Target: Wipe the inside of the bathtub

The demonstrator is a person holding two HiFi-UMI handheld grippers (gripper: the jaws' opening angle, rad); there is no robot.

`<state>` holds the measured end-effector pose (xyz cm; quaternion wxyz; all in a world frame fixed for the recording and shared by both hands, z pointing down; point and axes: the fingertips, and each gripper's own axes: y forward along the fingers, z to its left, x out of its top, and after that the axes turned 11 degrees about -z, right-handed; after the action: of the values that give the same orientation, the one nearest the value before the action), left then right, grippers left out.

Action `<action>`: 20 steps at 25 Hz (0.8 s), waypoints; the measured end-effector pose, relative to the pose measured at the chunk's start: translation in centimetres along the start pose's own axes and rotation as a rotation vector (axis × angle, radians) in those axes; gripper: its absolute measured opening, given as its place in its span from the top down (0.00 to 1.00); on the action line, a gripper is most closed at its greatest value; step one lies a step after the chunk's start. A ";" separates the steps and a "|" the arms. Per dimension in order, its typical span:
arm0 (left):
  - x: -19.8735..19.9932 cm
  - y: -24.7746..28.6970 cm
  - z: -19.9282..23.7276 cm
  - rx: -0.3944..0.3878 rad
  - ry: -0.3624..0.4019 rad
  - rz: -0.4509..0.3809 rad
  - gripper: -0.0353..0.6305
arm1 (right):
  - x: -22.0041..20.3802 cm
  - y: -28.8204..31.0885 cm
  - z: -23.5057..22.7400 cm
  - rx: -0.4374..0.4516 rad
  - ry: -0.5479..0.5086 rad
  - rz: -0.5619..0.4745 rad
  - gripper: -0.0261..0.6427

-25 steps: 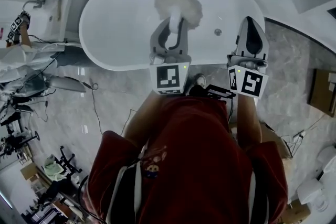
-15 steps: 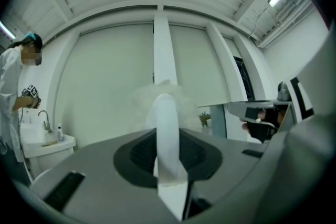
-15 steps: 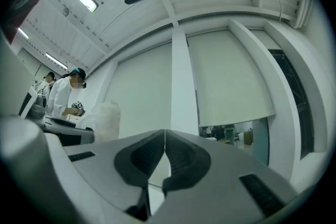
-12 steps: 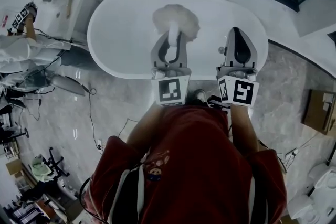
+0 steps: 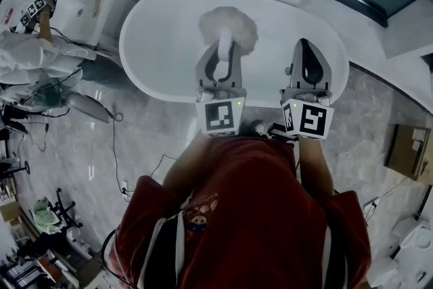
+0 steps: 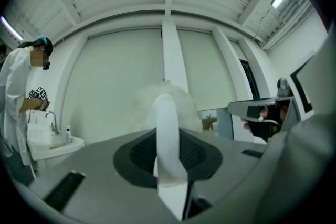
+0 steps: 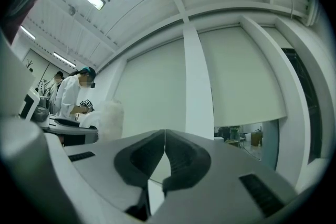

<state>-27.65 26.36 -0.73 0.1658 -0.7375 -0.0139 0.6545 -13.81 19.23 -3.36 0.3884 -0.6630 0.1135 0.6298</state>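
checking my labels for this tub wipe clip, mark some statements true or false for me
1. The left tongs grip a fluffy duster by its handle. True.
2. The right tongs hold a cloth. False: they are shut with nothing between them.
3. In the head view, the duster's head shows over the inside of the tub. True.
4. Nobody else is in the room. False: a person in a white coat stands at a sink off to the left.
5. Both tongs point down at the floor tiles. False: both reach out over the tub.
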 end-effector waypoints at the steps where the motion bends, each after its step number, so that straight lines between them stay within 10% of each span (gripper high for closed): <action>1: -0.1 -0.1 0.2 -0.006 0.005 0.002 0.81 | 0.1 0.1 0.3 0.003 -0.006 0.003 0.94; 20: -0.8 1.2 -1.4 -0.035 -0.028 0.006 0.81 | -0.2 0.1 -1.4 -0.022 -0.069 0.038 0.94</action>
<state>-26.68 24.72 -0.12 0.1508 -0.7312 -0.0252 0.6648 -12.89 18.20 -3.29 0.3729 -0.6429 0.1054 0.6607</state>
